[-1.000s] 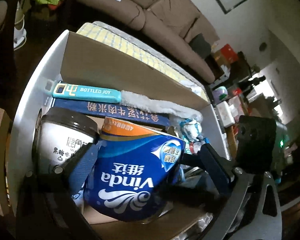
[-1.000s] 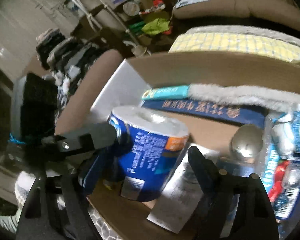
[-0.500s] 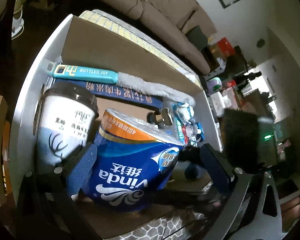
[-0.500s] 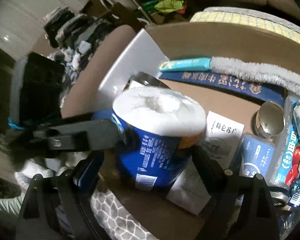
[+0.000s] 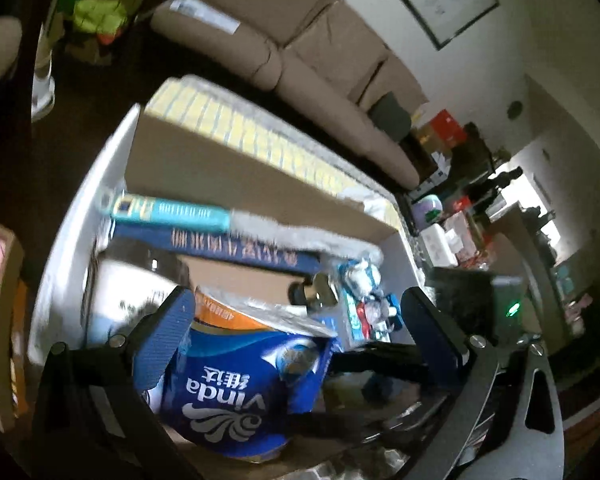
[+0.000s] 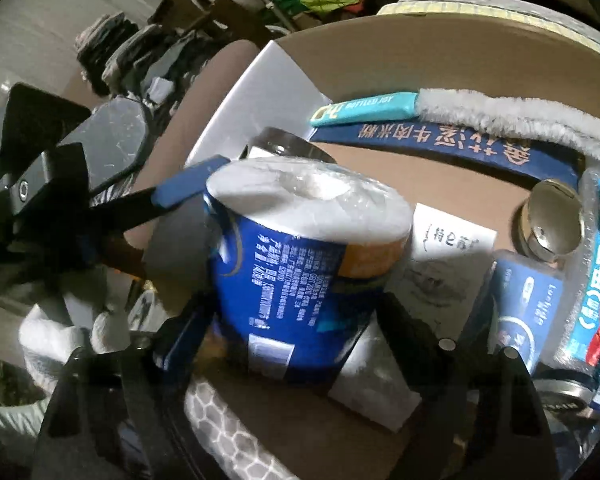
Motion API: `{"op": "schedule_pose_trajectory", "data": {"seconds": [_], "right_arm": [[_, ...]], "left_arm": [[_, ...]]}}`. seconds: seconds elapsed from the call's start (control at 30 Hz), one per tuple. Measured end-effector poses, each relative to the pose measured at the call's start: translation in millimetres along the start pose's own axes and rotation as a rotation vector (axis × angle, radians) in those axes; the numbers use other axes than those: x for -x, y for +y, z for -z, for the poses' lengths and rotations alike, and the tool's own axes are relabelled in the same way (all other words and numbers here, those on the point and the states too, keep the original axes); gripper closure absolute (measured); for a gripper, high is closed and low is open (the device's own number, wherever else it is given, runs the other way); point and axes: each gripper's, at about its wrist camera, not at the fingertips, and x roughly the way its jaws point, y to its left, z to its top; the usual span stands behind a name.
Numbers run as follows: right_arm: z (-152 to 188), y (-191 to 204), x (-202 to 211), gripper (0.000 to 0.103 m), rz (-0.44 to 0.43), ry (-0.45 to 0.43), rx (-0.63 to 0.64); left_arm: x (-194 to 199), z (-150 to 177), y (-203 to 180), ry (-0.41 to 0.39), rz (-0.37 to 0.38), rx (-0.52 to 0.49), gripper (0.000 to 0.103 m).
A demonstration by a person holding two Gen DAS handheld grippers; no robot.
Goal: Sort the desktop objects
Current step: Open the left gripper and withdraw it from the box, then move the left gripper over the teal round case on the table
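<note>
Since the earlier frames the paper roll [image 6: 300, 264] has come nearer the box's [image 5: 220, 168] front edge, and the right tongs' [image 6: 288, 328] jaws, closing a little, now pinch its blue wrapper on both sides. Left tongs [image 5: 300, 336] stand spread — one pad against the roll, the other well clear. Beyond the roll sit a cup [image 5: 132, 288], a blue carton [image 6: 440, 144] and a brush [image 6: 480, 112] — by the far wall.

left gripper [image 5: 300, 344]: black frame arms, round silver screws
left fingers [image 5: 162, 344]: ribbed blue pads
right gripper [image 6: 296, 328]: black frame, small silver screws
right fingers [image 6: 182, 340]: blue pad, dark backing
rear block: black, green light
</note>
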Motion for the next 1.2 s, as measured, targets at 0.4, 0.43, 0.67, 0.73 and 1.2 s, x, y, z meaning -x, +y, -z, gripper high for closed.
{"op": "schedule_pose_trajectory", "data": {"seconds": [0.4,0.43,0.67,0.73,1.2], "right_arm": [[7,-39,98,0.017,0.203,-0.188,-0.113],[10,-39,104,0.017,0.218,-0.194,-0.113],[65,-45,193,0.012,0.363,-0.345,-0.127],[81,-58,219,0.01,0.407,-0.387,-0.159],[192,-158,323,0.008,0.579,-0.599,-0.426]], "left_arm": [[-48,8,-25,0.089,-0.219,-0.156,0.001],[-44,8,-29,0.07,-0.21,-0.159,0.001],[-11,16,-81,-0.059,-0.121,-0.276,0.0],[-15,25,-101,-0.044,-0.1,-0.312,0.0],[-94,139,-255,0.15,0.05,-0.559,0.0]]}}
